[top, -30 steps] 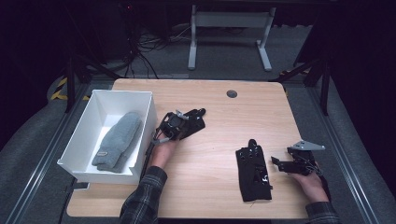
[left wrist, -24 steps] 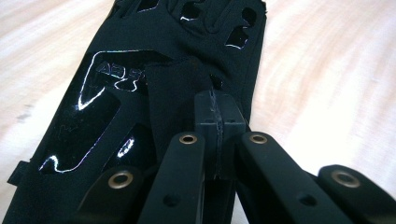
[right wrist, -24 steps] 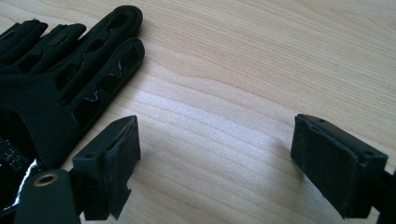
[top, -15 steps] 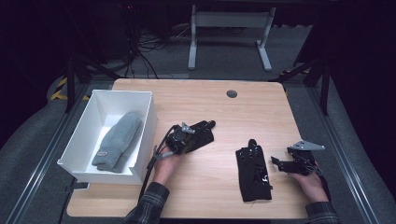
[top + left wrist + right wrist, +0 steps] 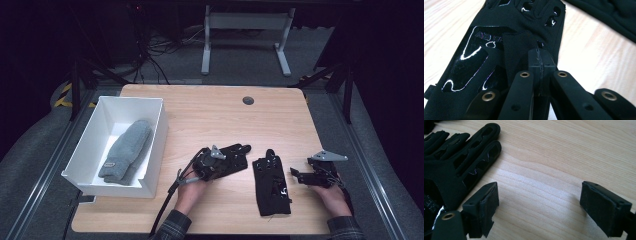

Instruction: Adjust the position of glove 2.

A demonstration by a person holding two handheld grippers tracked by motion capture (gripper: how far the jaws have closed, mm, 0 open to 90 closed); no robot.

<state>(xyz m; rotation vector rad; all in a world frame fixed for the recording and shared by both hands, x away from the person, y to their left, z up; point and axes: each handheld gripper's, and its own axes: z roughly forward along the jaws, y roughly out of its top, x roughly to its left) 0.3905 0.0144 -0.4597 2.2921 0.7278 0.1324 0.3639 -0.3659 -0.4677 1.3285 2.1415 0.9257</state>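
My left gripper (image 5: 235,159) is clamped on a fold of the black glove (image 5: 506,42) that I carry just above the table (image 5: 210,110), near the middle of its front half; my right gripper (image 5: 296,175), by the front right corner, has its jaws wide apart with nothing between them. The glove looks light and limp (thin cloth with glossy patches that may be slick), so I judge a pinch at the cuff fabric holds better than one on the shiny print. Just beside it toward the right lies the second black glove (image 5: 270,182), flat on the wood, close enough to snag. Farther off, at the left edge, the white bin (image 5: 95,135) holds a grey knitted mitten (image 5: 126,150). Beyond, near the far edge, sits a dark grommet (image 5: 248,100).
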